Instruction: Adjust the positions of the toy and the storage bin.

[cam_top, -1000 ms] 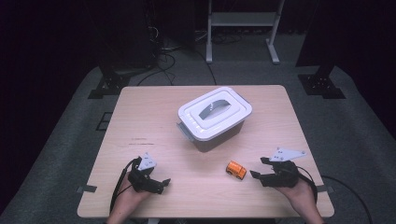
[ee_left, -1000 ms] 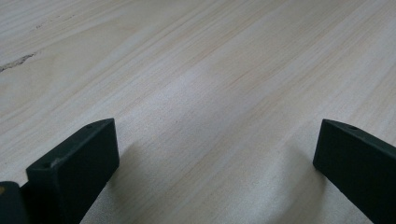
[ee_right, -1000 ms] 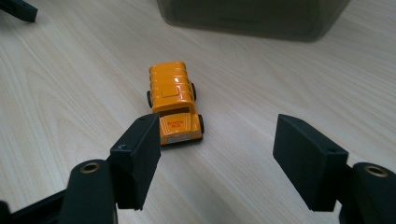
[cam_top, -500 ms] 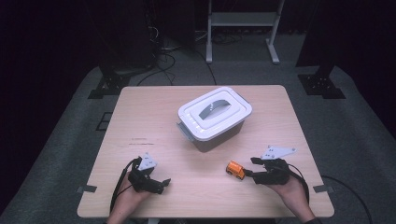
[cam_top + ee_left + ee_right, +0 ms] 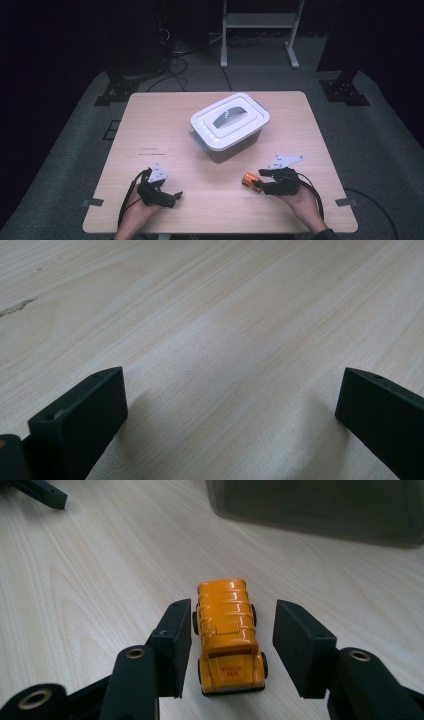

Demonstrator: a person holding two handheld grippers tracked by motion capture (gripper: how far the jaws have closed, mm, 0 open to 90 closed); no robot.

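We have the right gripper [image 5: 232, 640] set around the toy school bus [image 5: 229, 630], jaws spread with a gap either side, nothing gripped yet. The bus sits on the table [image 5: 165, 130] just in front of the lidded white box [image 5: 229, 125]. Left gripper [image 5: 157, 190] rests well left of the box, jaws wide, empty. Our read: early stage; closing, lifting, and opening the lid all remain.

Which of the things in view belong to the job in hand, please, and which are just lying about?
In the job:
toy bus, between the open jaws of the right tool
lidded box

Lying about:
left tool, open over bare table
stand behind
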